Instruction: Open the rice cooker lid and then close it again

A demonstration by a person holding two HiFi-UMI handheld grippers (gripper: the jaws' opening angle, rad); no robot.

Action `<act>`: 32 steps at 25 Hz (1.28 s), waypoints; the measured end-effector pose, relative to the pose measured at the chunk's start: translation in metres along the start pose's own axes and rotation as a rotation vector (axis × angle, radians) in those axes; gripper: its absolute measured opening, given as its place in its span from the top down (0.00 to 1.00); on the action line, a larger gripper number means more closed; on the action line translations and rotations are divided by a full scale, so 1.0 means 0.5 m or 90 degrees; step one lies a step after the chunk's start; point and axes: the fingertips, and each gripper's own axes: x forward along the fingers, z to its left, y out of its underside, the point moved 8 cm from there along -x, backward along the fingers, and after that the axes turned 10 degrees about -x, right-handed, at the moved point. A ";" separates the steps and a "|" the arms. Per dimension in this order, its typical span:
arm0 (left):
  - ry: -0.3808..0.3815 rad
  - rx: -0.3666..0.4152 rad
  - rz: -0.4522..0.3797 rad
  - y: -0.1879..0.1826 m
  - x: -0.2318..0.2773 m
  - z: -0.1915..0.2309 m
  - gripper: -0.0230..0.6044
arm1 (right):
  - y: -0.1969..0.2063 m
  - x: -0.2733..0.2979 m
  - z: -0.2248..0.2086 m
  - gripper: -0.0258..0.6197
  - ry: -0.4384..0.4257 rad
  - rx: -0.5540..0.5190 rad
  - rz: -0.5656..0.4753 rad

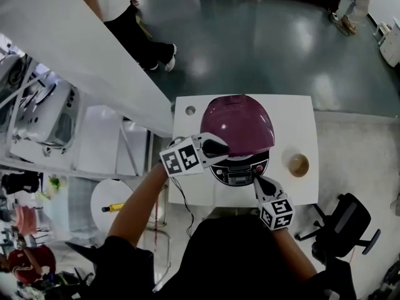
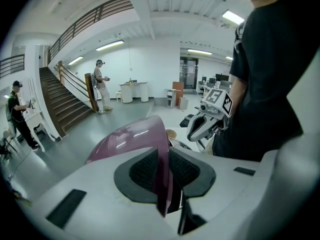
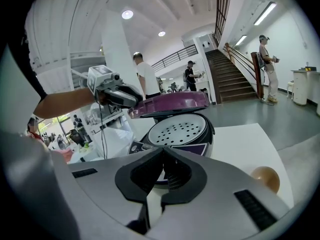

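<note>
My left tongs (image 2: 162,171) grip the rim of the glossy purple domed plastic lid (image 2: 127,139), with their black ribbed pads (image 2: 142,169) pressed on either side of it. Past the lid, my right tongs (image 2: 200,126) and their marker cube hang beside my black shirt (image 2: 270,84). Two people (image 2: 100,86) stand near the staircase (image 2: 65,101).

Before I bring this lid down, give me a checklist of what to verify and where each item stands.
1. Left gripper clamped on the edge of the purple lid: ok.
2. Lid latched shut: not ok. It hangs partly raised above the perforated white plate.
3. Gap under the lid free of objects: ok, as far as the right gripper view shows.
4. Right gripper out of the lid's path: cannot tell. It is shut and empty, with its tip by the control panel at the front.
5. Brown cup apart from the lid's path: ok.
</note>
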 end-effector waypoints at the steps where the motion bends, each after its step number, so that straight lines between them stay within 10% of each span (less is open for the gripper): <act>1: 0.001 -0.001 0.001 0.002 0.002 -0.001 0.86 | 0.001 -0.001 0.000 0.96 0.000 0.001 0.001; 32: -0.004 -0.028 0.044 0.078 0.078 -0.037 0.87 | 0.033 0.013 -0.002 0.96 -0.017 0.013 0.011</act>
